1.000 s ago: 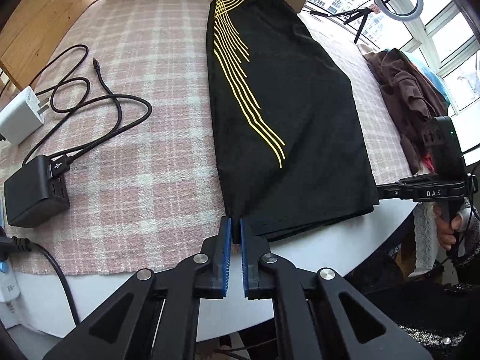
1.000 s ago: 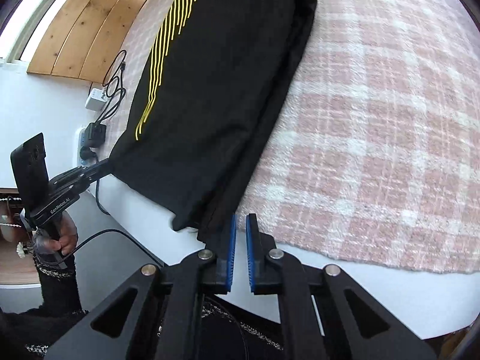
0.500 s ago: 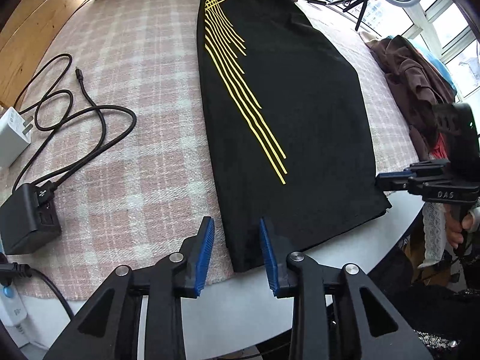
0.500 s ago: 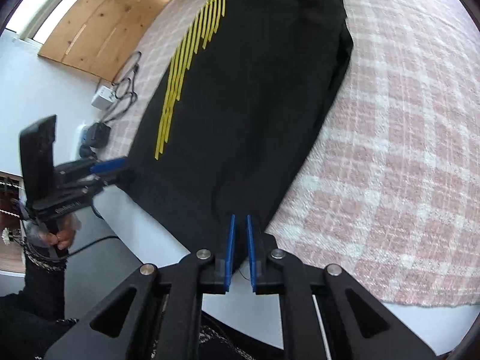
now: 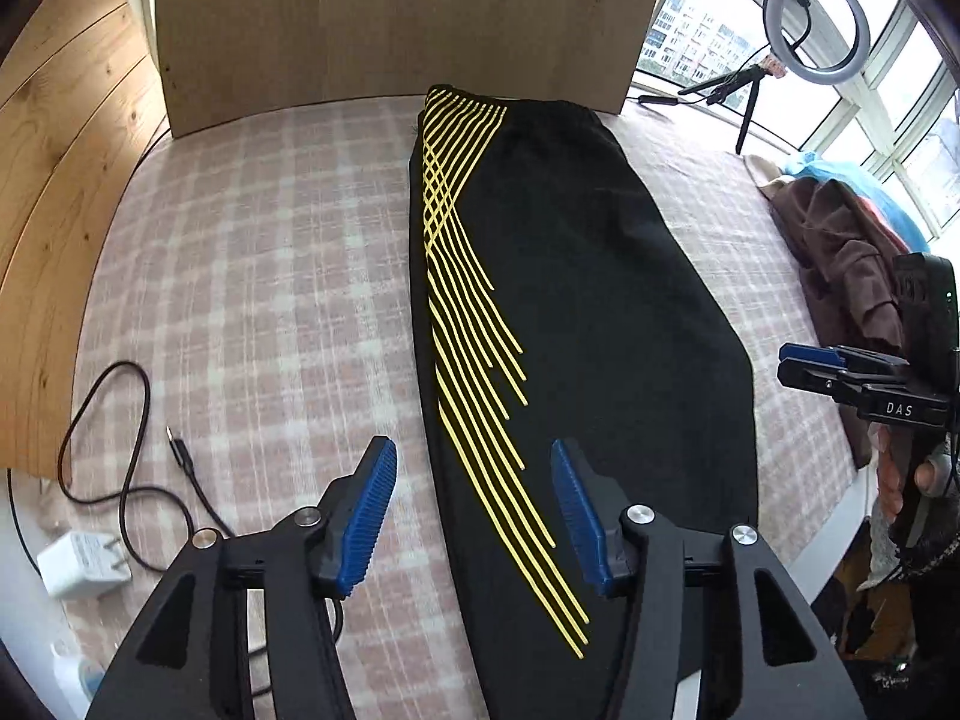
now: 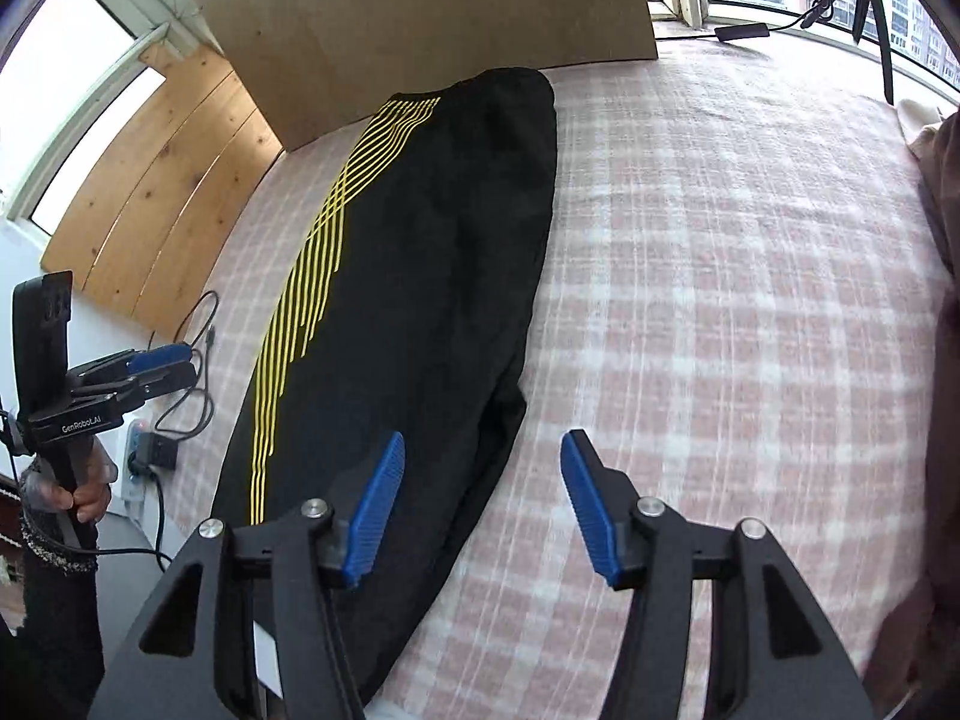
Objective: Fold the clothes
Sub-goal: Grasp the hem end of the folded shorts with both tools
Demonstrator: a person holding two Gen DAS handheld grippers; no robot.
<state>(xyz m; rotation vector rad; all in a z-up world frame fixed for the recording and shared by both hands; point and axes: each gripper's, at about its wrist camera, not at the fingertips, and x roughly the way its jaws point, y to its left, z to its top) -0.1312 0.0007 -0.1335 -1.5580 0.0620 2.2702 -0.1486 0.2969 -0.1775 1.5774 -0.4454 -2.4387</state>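
A: In the left wrist view, where do the black trousers (image 5: 570, 312) lie from our left gripper (image 5: 474, 516)?

B: They lie straight ahead of it on the checked blanket (image 5: 252, 276). Their long axis runs from the near edge of the bed to the far edge, where the waistband meets the wooden board (image 5: 390, 24). The jaws are opening and stand about half wide. They hang above the left border of the trousers, where the yellow stripes (image 5: 474, 360) run, and nothing is pressed between the pads.

A: And the right wrist view?

B: There our right gripper (image 6: 480, 510) is over the right border of the same trousers (image 6: 432, 276). Its left pad is above the black cloth and its right pad above the bare blanket (image 6: 720, 276). These jaws are also opening, with no cloth caught in them.

A: So which hand is nearer?

B: We judge that both are equally near, one on each long side at the leg end. The left gripper (image 6: 162, 360) shows at the left of this view. The next fold probably goes along the long axis, toward the waistband.
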